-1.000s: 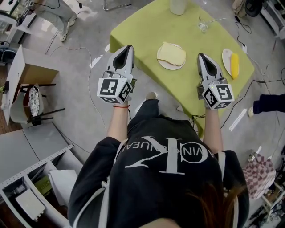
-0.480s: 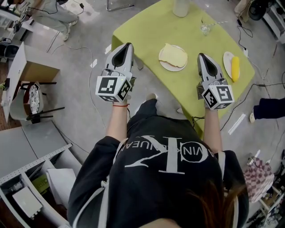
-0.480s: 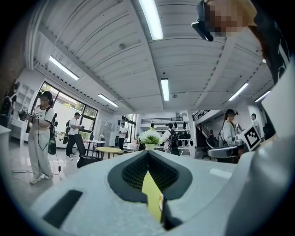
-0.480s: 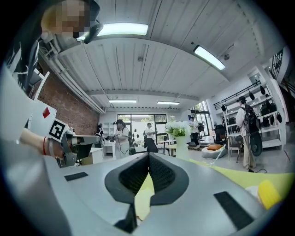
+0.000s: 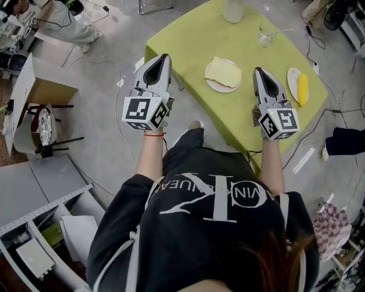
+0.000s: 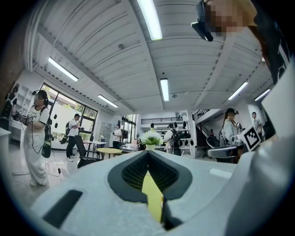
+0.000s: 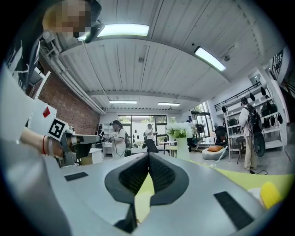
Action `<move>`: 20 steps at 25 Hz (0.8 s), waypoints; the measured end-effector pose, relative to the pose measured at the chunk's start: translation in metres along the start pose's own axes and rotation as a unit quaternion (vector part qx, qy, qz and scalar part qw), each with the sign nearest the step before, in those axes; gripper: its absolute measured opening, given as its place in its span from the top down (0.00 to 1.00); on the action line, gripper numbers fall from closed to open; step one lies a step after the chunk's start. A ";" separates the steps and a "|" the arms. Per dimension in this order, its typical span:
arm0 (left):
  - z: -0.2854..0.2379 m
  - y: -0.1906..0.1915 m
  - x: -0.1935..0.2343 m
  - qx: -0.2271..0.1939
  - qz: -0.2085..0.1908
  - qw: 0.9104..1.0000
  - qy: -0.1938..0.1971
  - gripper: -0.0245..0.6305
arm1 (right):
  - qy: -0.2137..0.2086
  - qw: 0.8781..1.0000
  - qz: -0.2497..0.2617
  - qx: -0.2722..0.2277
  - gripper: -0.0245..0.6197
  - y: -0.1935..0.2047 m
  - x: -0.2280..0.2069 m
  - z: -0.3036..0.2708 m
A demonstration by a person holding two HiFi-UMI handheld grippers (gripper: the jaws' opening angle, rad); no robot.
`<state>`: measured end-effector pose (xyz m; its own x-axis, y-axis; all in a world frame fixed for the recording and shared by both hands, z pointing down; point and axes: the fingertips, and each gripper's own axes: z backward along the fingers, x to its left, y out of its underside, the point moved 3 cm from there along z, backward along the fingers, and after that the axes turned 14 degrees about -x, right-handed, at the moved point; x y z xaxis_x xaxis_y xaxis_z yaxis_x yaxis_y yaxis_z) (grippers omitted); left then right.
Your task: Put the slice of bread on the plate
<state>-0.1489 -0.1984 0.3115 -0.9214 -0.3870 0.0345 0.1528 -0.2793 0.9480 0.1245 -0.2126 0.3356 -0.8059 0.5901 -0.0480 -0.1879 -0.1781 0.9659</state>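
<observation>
A pale slice of bread [image 5: 223, 71] lies on a round white plate [image 5: 215, 85] on the green table [image 5: 194, 40]. My left gripper [image 5: 165, 59] hangs level over the table's near-left edge, left of the plate, shut and empty. Right of the plate, my right gripper [image 5: 258, 71] is level above the table, also shut with nothing in it. In the left gripper view the left gripper's [image 6: 148, 152] jaws meet at a point. The right gripper's [image 7: 149, 154] jaws are closed the same way in the right gripper view. Neither gripper touches the bread.
A second plate with a yellow item [image 5: 301, 85] sits at the table's right edge. A white vase [image 5: 234, 8] and a small glass [image 5: 263, 37] stand at the far side. Cables [image 5: 105, 68] cross the floor, a cardboard box [image 5: 34, 91] is at the left, and people stand around the room.
</observation>
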 end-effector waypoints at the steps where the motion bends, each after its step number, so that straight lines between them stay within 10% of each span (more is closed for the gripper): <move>1: 0.000 0.000 0.000 0.000 0.000 1.000 0.000 0.95 | 0.000 1.000 0.000 -0.001 0.96 0.000 0.000 -0.001; 20: 0.000 0.004 0.005 0.006 0.001 1.000 -0.002 0.95 | -0.002 1.000 -0.012 0.004 0.96 0.008 0.002 -0.005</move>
<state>-0.1533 -0.2011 0.3155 -0.9228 -0.3835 0.0380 0.1504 -0.2676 0.9517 0.1186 -0.2168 0.3415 -0.7985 0.5978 -0.0703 -0.2024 -0.1567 0.9667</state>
